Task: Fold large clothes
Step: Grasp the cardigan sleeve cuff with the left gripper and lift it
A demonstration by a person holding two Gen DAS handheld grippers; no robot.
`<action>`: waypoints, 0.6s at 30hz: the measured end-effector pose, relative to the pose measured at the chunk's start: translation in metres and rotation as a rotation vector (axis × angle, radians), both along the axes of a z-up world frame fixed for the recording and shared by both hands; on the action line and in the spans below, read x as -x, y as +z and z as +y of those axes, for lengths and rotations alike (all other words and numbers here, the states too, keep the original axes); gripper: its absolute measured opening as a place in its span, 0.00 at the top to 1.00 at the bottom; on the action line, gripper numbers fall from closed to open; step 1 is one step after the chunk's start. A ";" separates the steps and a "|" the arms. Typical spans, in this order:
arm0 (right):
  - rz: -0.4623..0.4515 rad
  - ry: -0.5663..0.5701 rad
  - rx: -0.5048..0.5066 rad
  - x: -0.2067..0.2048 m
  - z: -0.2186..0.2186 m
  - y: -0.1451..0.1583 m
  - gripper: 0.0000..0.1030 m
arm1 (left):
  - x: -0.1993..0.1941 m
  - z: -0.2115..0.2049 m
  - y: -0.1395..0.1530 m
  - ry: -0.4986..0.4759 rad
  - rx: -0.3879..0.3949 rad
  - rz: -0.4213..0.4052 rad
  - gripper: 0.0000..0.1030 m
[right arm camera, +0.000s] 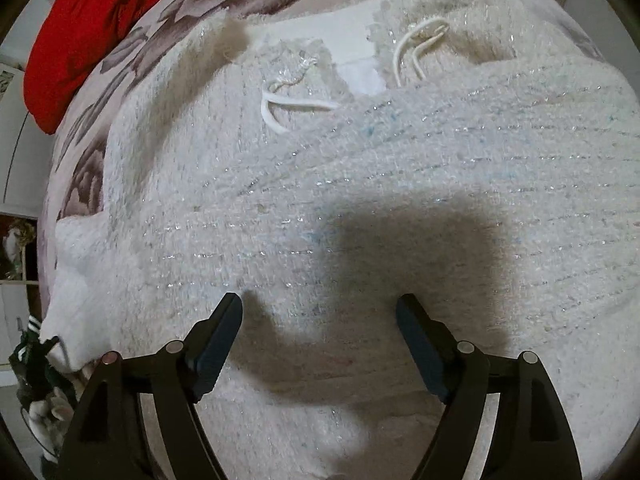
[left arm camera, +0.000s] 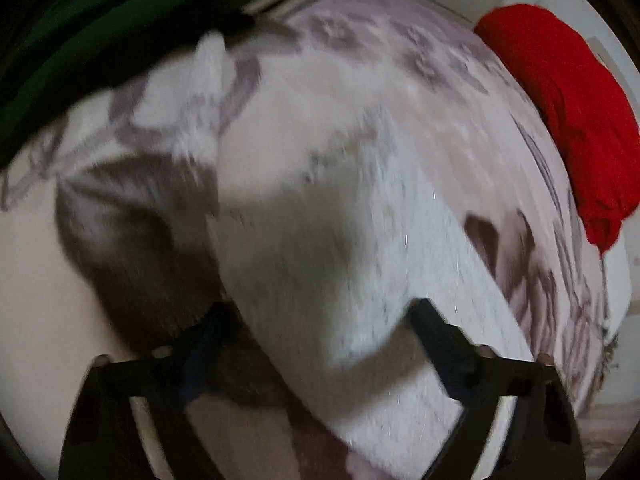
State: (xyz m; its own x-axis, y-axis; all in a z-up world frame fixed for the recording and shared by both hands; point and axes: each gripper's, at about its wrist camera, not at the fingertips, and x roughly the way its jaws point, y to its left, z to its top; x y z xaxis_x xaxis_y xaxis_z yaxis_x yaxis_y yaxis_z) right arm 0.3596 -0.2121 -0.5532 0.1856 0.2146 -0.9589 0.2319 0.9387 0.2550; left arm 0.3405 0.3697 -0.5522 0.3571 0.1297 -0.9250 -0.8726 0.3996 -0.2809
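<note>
Your white fuzzy knit garment with silver sparkle threads [right arm camera: 360,200] lay spread over the grey-and-white floral bedspread [right arm camera: 132,44], partly folded: one panel was already laid across the body, with two white cord loops [right arm camera: 280,108] showing near the far edge. Your right gripper [right arm camera: 320,312] pointed steeply down over the middle of the knit, its jaws standing apart with nothing between them and only its shadow on the cloth.

In the blurred left wrist view, your left gripper [left arm camera: 320,312] hung over a rounded edge of the same white knit [left arm camera: 340,240], jaws wide. Knit lay under the gap, but the pads did not appear to press on it, so I judged it released.

To do the next fold well, you needed to let the left hand settle before closing, since the blur made the edge hard to read. A pinch right at the hem, through both layers, would probably carry the panel flat; the loose pile looked likely to snag or slip from a shallow bite. Matching the right hand at the opposite corner would have kept the crease straight.

A red crumpled garment [right arm camera: 80,32] and a dark green garment with white striped cuffs [left arm camera: 120,12] lay near the bed's edges, clear of the work.
</note>
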 end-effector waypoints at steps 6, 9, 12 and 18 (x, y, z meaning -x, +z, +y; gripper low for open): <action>0.006 -0.047 0.028 -0.002 0.019 0.003 0.20 | 0.002 0.000 0.014 -0.013 -0.070 -0.068 0.87; 0.006 -0.063 0.038 -0.008 0.033 0.004 0.20 | 0.020 -0.006 0.034 -0.011 -0.094 -0.118 0.90; -0.016 -0.065 0.046 -0.007 0.048 0.016 0.20 | 0.046 -0.010 0.052 0.014 -0.082 -0.150 0.91; -0.014 -0.060 0.063 -0.003 0.069 0.031 0.20 | 0.092 -0.016 0.073 0.093 -0.039 -0.172 0.91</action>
